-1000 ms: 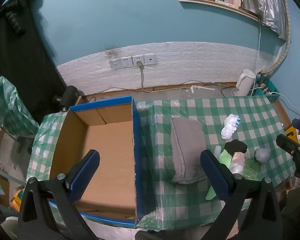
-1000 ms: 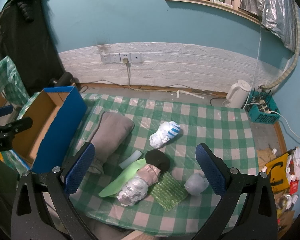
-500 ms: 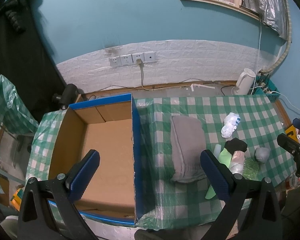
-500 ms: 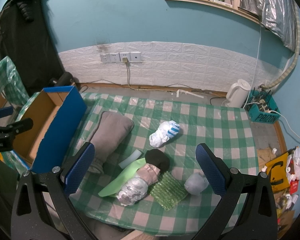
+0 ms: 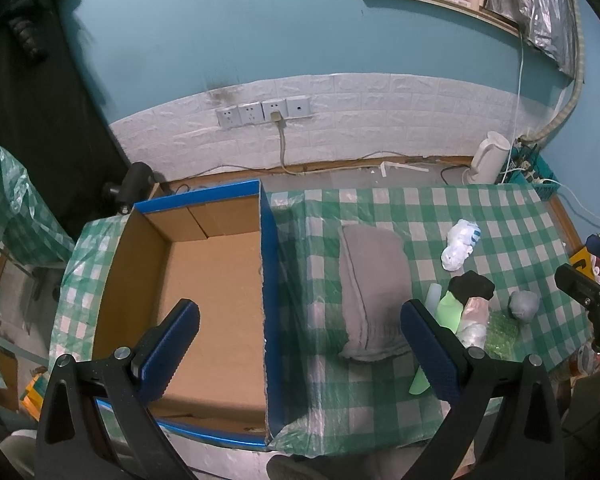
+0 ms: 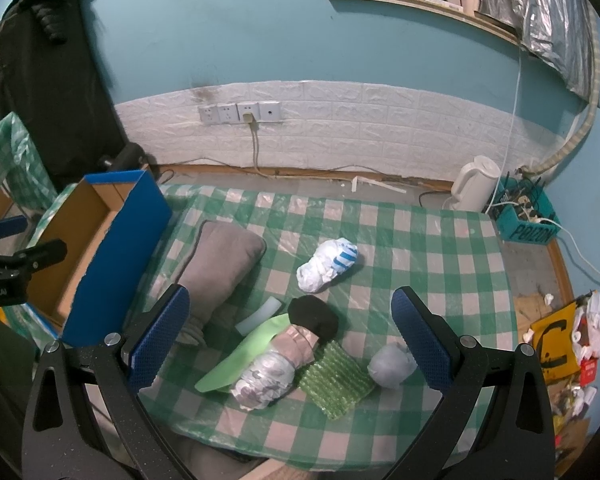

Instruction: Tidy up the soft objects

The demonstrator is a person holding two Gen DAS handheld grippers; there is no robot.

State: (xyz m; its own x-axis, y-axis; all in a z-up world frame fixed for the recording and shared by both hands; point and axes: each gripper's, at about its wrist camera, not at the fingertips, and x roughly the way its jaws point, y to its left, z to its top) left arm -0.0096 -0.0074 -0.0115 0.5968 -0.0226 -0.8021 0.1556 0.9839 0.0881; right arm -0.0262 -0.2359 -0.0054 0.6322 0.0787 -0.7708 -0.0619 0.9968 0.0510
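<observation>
Two grippers hang above the counter (image 6: 440, 248), jaws spread wide and holding nothing: the left gripper (image 5: 300, 344) straddles the blue wall of the cardboard box (image 5: 216, 300), the right gripper (image 6: 290, 338) sits over the clutter. Nearest lie a green bubble-wrap pad (image 6: 336, 378), a wrapped bundle (image 6: 274, 366) over a green foam sheet (image 6: 244, 350), and a pale grey ball (image 6: 392, 364) close to the counter's front edge. A black sock (image 6: 314, 316) touches the bundle. The grey pillow (image 6: 220, 256) lies just beside the box. Farther back rests a white plastic wad (image 6: 326, 264), with bare checked cloth beyond it up to the kettle (image 6: 474, 184).
</observation>
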